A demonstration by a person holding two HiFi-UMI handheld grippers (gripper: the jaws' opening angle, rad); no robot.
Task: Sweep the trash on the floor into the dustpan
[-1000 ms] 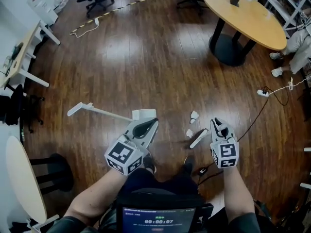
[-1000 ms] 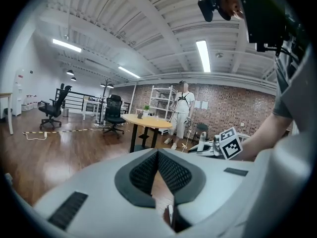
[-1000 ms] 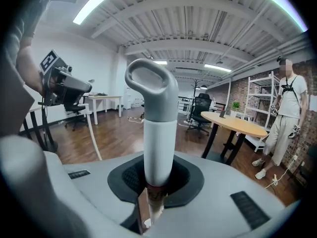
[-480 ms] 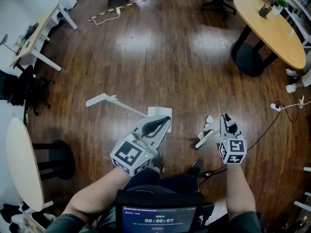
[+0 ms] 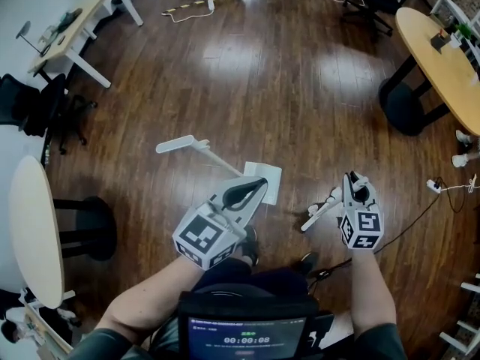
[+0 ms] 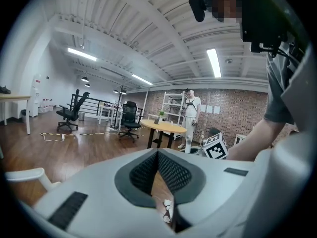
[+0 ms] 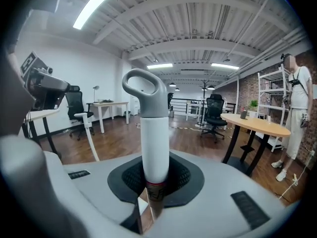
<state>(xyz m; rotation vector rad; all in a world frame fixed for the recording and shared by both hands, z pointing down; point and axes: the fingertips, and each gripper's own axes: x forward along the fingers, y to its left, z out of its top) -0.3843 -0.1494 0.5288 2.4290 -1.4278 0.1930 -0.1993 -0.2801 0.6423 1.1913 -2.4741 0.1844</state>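
A white dustpan lies on the wood floor, its long handle stretching up and to the left. My left gripper hovers at the pan's near edge, shut with nothing in it. Through the slit below its jaws, crumpled white trash shows on the floor. My right gripper is shut on a white brush that slants down-left from it. In the right gripper view the brush handle rises between the jaws and ends in a grey loop. In the head view the trash is mostly hidden by the right gripper.
A round wooden table on a black base stands at the right, with a cable on the floor near it. Another round table, a desk and black chairs line the left. A person stands by the far table.
The head view has swung left and the dustpan sits nearer the middle. Both grippers came closer to the pan. The trash pieces seen beside the brush earlier are now mostly covered by the right gripper.
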